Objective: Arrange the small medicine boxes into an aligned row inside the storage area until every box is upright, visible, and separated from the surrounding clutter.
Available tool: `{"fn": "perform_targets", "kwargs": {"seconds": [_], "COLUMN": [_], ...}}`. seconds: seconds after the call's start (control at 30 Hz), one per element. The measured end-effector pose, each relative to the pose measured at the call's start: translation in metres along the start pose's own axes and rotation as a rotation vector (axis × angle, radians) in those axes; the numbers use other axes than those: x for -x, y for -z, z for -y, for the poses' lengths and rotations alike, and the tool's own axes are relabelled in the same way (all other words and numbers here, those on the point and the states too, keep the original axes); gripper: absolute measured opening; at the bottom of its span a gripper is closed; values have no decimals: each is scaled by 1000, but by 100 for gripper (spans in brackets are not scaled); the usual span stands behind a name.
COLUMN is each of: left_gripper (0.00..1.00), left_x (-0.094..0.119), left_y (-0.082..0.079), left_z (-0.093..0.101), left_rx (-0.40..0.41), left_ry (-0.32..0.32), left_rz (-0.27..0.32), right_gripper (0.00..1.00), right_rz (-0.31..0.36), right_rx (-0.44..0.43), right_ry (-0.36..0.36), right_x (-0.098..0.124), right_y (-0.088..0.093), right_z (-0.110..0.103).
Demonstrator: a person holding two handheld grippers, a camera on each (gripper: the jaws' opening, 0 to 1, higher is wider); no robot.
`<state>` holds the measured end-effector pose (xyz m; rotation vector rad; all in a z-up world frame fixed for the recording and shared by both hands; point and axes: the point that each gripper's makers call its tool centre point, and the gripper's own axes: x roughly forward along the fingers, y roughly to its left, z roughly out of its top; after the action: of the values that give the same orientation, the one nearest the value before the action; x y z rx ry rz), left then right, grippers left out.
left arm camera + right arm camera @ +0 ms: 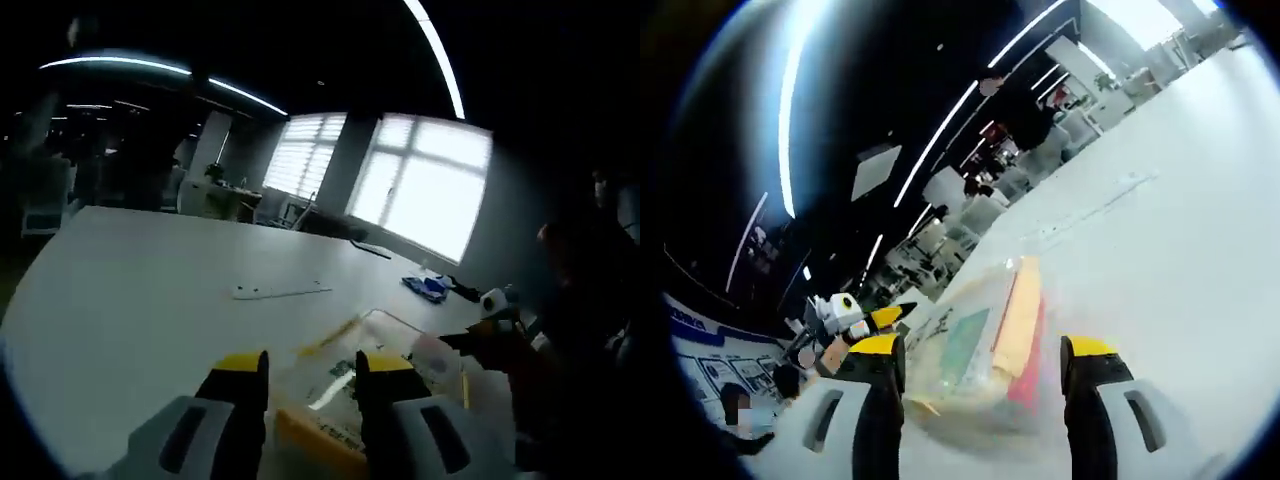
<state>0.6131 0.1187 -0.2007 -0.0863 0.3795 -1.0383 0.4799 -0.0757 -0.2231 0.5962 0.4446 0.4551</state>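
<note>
Dim office, long white table, both tongs closing in on a clear storage box.

White table (pixel 150 300) runs far toward bright shuttered windows (pixel 420 180); in the left gripper view the left gripper (pixel 312 375) stands with jaws spread, a gap between the yellow tips, and just beyond them lies the clear plastic container (pixel 385 350) with yellow-edged medicine boxes (pixel 320 430) blurred inside. To the right, the right gripper (pixel 495 330) reaches in near the container's far side. A white strip (pixel 280 291) and a blue packet (pixel 425 287) lie farther off. In the right gripper view the right gripper (pixel 980 365) is spread wide around the container (pixel 985 350), its boxes lying tilted, not upright; the left gripper (pixel 865 320) shows at left. I judge the work barely begun: next comes steadying the container and pinching one box to stand it.
</note>
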Motion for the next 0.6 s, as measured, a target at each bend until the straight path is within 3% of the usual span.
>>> {"fn": "perform_targets", "kwargs": {"seconds": [0.03,0.07,0.2,0.27,0.33,0.37,0.43,0.47,0.5,0.57,0.6], "left_gripper": [34,34,26,22,19,17,17,20,21,20,20], "left_x": [-4,-6,-15,-17,-14,-13,-11,-10,-10,-9,-9], "left_y": [0,2,7,7,9,11,16,26,19,18,17], "left_z": [-2,-2,-7,-13,-12,-13,-18,-19,-14,-8,-7], "left_rx": [21,63,140,192,249,239,191,153,168,187,193], "left_ry": [22,43,121,121,133,129,85,69,86,103,103], "left_rz": [14,20,30,20,30,29,-4,-53,-17,-16,-12], "right_gripper": [54,52,51,55,52,51,42,39,39,45,45], "right_rz": [-37,-50,-186,-169,-145,-125,-162,-182,-163,-109,-92], "right_rx": [72,86,-24,-31,-21,-52,-112,-196,-233,-303,-284], "right_ry": [37,70,-32,-17,3,4,-78,-159,-203,-214,-221], "right_x": [3,6,5,-6,-3,-4,-1,1,-2,-7,-7], "right_y": [5,8,39,40,37,35,44,48,45,44,44], "right_z": [0,-1,-24,-13,-13,-11,-25,-37,-42,-40,-40]}}
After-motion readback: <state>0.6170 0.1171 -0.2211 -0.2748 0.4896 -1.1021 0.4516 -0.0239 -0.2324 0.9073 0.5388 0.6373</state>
